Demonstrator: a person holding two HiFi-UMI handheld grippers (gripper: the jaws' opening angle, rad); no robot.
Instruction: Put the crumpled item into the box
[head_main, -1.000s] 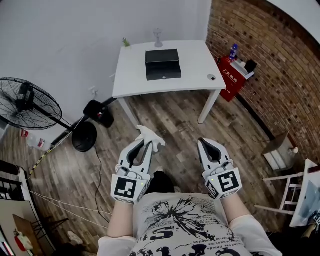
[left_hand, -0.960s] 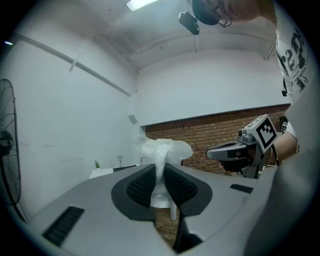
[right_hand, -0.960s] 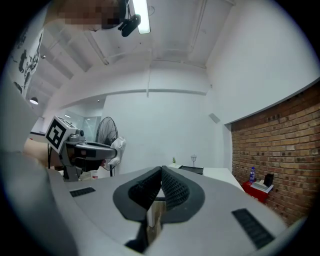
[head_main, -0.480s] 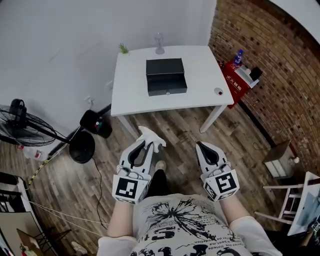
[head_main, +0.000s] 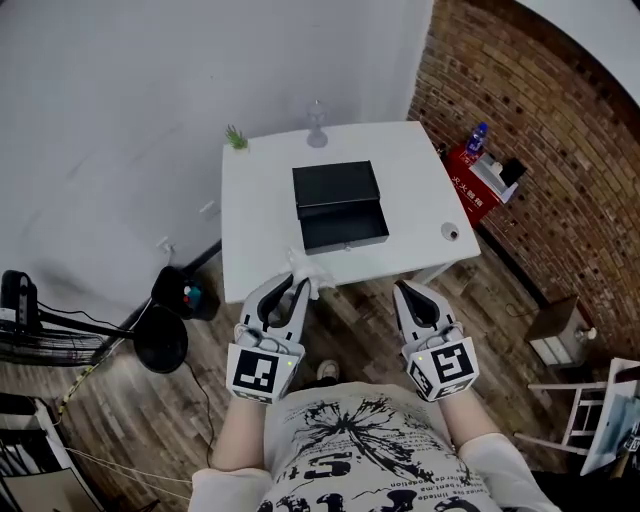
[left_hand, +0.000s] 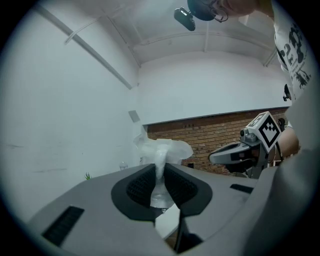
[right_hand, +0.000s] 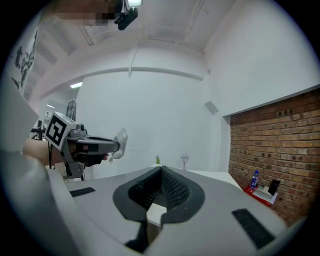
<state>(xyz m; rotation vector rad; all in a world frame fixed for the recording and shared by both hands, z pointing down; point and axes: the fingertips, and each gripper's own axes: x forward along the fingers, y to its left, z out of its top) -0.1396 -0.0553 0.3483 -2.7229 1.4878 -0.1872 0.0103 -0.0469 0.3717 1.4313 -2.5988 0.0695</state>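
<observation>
The left gripper (head_main: 297, 287) is pinching a white crumpled wad (head_main: 308, 268) between jaws that are nearly closed, and the paper is bunching out past the tips. The wad is hanging just short of the black box (head_main: 338, 205), on its near side, over the front edge of the white table (head_main: 255, 210) that is carrying the box. The right gripper (head_main: 410, 295) is holding nothing, with its jaws pressed together. It is hovering off the box's near right corner, just short of the table's edge.

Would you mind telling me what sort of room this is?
Likely a sparse studio or workshop room: one brick wall, a wood-plank floor, and a white table holding a black box.
</observation>
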